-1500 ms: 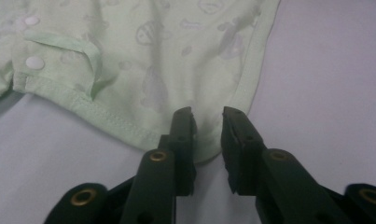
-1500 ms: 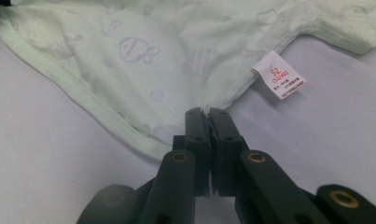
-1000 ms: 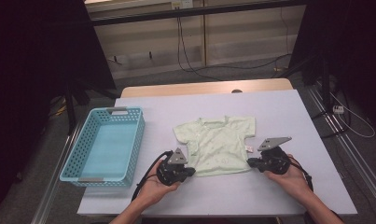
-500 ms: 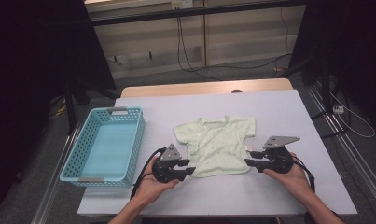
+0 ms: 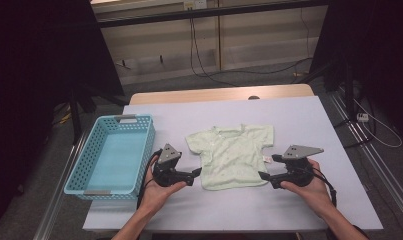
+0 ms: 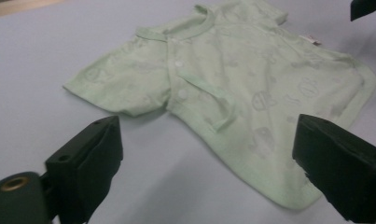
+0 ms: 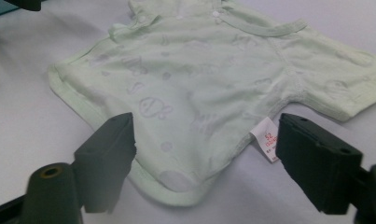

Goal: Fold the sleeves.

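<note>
My left gripper (image 5: 193, 175) at near edge of counter (image 5: 309, 125), fingers (image 6: 85, 158) just opened wide, nothing between, off shirt's hem corner. My right gripper (image 5: 265, 176) same: fingers (image 7: 316, 163) just spread, hem lying loose between them, not pinched. Green baby shirt (image 5: 232, 155) flat mid-counter, face up. Blue basket (image 5: 84, 172) at left edge, empty. Reckon spreading step finished; next move likely regrip for fold, needs clean pinch on single layer.

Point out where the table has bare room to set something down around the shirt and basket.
Bare table runs behind the green shirt to the far edge, and right of the shirt to the right edge. The near edge strip is free between the forearms. It is crowded between the blue basket and shirt, where the left gripper sits, and at the right gripper.
</note>
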### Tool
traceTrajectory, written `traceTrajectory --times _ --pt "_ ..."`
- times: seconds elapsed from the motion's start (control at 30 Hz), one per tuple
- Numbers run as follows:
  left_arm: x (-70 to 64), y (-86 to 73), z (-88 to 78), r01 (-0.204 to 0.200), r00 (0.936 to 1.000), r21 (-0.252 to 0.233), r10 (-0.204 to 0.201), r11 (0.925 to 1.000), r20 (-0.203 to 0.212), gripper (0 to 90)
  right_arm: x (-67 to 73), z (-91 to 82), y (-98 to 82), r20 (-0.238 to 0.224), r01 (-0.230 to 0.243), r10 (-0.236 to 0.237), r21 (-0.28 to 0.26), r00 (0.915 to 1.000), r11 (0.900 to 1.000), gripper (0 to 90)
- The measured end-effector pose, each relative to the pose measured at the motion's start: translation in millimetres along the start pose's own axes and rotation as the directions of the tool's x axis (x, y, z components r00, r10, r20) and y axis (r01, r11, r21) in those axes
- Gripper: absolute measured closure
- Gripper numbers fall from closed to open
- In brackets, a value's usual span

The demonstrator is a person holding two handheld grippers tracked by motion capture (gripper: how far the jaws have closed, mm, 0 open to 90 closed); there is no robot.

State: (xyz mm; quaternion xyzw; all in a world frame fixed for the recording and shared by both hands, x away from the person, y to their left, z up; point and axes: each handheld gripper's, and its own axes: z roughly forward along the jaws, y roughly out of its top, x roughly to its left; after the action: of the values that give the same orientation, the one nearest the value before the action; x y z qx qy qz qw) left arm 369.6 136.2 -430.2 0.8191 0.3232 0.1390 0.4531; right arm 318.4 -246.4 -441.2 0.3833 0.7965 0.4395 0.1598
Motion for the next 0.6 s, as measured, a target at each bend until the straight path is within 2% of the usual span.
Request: traceTrajectory --times 0.03,0.1,0.2,0.3,0.37,0.43,0.6 --pt "1.6 0.0 -0.1 0.011 0.9999 -0.005 -0.011 0.9999 -0.001 5.3 -0.2 0.5 0.1 0.006 -0.001 0.001 -0.001 1.0 1.0 14.8" --pt "3.7 -0.2 0.5 -0.007 0.9999 -0.003 0.007 1.0 -0.01 4.6 -0.5 1.2 -0.1 0.007 -0.003 0.003 0.0 1.0 1.0 10.8" --pt "7.4 -0.9 2.5 0.011 0.9999 0.003 -0.011 0.9999 -0.002 4.5 -0.9 1.1 -0.1 0.003 -0.013 0.013 -0.018 0.9999 1.0 6.6" --pt "10.0 -1.1 4.9 0.02 0.9998 0.004 -0.02 0.9998 -0.009 4.5 0.5 1.5 0.0 0.031 -0.007 0.008 -0.039 0.9995 0.999 6.4" --pt "11.4 -0.5 5.8 0.027 0.9996 0.001 -0.027 0.9996 0.002 4.5 1.6 1.5 -0.1 0.057 -0.003 0.006 -0.055 0.9984 0.999 6.5" --pt "12.3 1.0 6.5 0.023 0.9996 -0.003 -0.023 0.9997 -0.015 4.6 2.7 1.6 -0.2 0.087 -0.002 0.007 -0.061 0.9962 0.998 7.3" --pt "12.6 4.8 7.7 0.02 0.9994 0.006 -0.02 0.9998 -0.029 5.2 3.7 -0.4 -1.3 0.082 0.006 0.002 -0.093 0.9967 0.996 6.6"
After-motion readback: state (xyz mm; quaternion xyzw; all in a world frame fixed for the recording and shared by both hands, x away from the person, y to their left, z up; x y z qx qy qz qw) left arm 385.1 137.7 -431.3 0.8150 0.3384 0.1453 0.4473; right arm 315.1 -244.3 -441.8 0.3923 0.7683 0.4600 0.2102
